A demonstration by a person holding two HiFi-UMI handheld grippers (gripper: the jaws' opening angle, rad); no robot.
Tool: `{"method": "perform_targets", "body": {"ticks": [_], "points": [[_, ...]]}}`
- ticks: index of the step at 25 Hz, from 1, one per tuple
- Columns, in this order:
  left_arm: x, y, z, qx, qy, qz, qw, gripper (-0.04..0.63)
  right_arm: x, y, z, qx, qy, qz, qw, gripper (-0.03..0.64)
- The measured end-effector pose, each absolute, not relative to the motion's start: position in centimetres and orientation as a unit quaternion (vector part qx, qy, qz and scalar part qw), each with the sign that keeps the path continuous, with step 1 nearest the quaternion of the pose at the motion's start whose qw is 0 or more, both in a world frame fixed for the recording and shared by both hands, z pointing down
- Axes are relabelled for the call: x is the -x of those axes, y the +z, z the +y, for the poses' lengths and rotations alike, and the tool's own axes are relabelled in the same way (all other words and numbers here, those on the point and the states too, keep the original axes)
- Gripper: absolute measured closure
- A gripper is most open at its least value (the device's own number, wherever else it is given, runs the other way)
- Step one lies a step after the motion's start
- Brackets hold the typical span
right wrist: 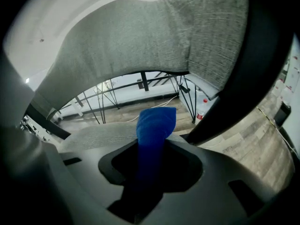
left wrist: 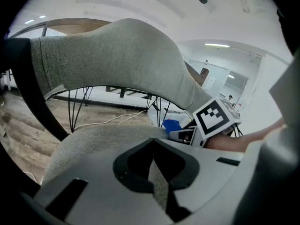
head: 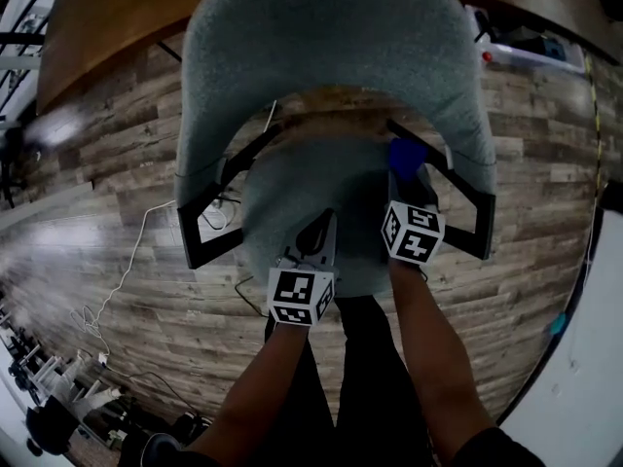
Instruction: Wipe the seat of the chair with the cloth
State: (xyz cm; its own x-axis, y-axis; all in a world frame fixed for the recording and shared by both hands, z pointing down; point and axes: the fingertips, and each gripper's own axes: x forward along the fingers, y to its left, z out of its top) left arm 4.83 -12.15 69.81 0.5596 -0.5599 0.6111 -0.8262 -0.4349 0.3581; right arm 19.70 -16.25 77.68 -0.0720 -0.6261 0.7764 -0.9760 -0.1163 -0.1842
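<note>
The grey upholstered chair has its seat (head: 297,188) in front of me and its curved backrest (head: 331,37) beyond. My right gripper (head: 405,178) is over the seat's right side, shut on a blue cloth (head: 406,155) that sticks out past its jaws. In the right gripper view the cloth (right wrist: 154,124) stands up between the jaws, just above the seat (right wrist: 101,136). My left gripper (head: 316,234) rests low over the seat's front middle, shut and holding nothing. In the left gripper view the seat (left wrist: 93,142) fills the foreground, with the cloth (left wrist: 172,125) at the right.
Black armrests (head: 209,227) (head: 467,202) flank the seat. The right armrest (right wrist: 248,78) runs close beside my right gripper. A white cable (head: 127,270) lies on the wood plank floor at the left. A brown tabletop (head: 107,8) stands behind the chair.
</note>
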Motion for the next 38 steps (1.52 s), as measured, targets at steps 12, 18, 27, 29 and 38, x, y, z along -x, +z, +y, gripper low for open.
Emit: {"method": "perform_targets", "body": {"ticks": [12,18,27,29,38], "points": [[-2.5,69.4,-11.3,-0.818,0.202,-0.434,0.319,0.594,-19.6,76.7,-16.3,-0.661,0.327,-0.623,0.259,0.477],[2.3,69.5,-9.4,-0.802,0.203,-0.455,0.331,0.594,-12.6,76.3,-15.1,-0.610,0.299,-0.678,0.282,0.477],[9.3,69.9,-6.7,-0.764,0.181,-0.507,0.357,0.594,1.0,75.5,-12.9,-0.513,0.307,-0.750,0.283,0.477],[10.2,69.8,-6.6,-0.764,0.177,-0.510,0.354,0.594,3.6,75.6,-12.3,-0.497,0.320,-0.757,0.279,0.477],[15.5,71.0,-2.4,-0.733,0.190,-0.542,0.365,0.594,11.2,76.1,-10.3,-0.449,0.362,-0.772,0.267,0.477]]}}
